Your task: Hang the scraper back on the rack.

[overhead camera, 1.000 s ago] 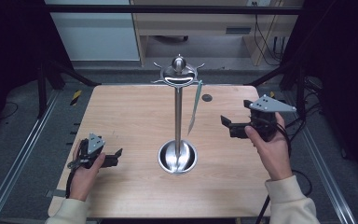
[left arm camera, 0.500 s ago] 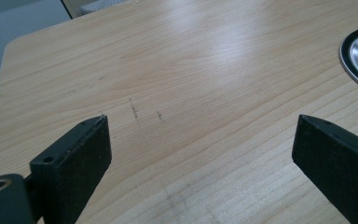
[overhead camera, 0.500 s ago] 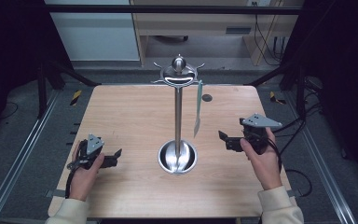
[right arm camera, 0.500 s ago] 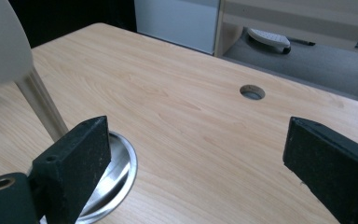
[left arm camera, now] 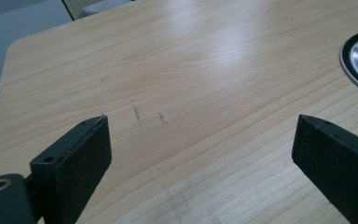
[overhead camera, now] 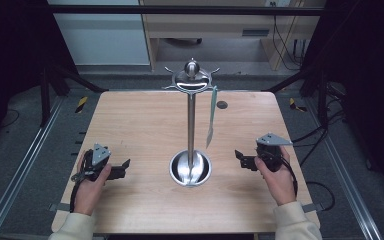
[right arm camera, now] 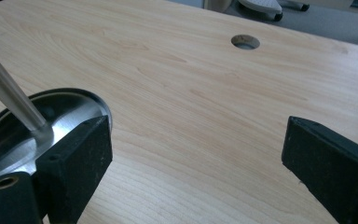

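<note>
At the left, we held our left gripper (overhead camera: 122,165) low on the pale wooden table (overhead camera: 130,125), black jaws wide apart and empty, seemingly at rest. In the middle stood a tall polished steel utensil stand (overhead camera: 191,125) on a round dished base. From one of its top hooks hung a slim pale-green utensil (overhead camera: 211,117). At the right, our right gripper (overhead camera: 241,158) lay likewise parted, empty. We could read no writing anywhere.

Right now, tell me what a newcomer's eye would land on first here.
First, the tall shiny metal stand at the middle of the wooden table, with a pale green strip hanging from its hooked top. Then the two black grippers low at either side, the left gripper and the right gripper, both with jaws wide apart and holding nothing.
</note>
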`<state>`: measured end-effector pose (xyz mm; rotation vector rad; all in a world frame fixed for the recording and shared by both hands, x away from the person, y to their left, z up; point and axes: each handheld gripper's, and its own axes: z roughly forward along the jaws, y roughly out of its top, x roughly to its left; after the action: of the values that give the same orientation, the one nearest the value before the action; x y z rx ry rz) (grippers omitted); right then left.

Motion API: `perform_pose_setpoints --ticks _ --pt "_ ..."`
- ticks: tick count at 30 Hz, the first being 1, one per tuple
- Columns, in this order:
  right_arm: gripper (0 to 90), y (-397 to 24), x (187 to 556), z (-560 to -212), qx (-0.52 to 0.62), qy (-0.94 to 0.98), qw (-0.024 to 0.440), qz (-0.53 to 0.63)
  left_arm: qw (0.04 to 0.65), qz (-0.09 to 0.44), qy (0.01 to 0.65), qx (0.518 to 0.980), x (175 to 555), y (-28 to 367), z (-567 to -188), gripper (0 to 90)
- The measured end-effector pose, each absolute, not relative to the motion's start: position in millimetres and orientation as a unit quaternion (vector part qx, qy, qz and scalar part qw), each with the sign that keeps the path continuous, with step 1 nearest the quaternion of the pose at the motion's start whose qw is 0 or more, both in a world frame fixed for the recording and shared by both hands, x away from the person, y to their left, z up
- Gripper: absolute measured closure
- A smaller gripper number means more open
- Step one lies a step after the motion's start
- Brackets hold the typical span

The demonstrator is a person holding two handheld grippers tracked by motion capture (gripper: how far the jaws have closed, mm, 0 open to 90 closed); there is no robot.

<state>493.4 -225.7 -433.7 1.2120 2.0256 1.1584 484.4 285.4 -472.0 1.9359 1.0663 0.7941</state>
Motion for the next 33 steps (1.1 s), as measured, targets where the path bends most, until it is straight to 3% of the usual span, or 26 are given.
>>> perform_pose_setpoints --ticks 24,33 --pt "11.8 -235 506 -472 0.452 0.736 0.291 0.410 0.386 0.317 0.419 0.758 485 287 -469 4.6" --pt "12.4 -242 512 -478 0.469 0.718 0.271 0.437 0.385 0.317 0.418 0.759 485 287 -469 4.6"
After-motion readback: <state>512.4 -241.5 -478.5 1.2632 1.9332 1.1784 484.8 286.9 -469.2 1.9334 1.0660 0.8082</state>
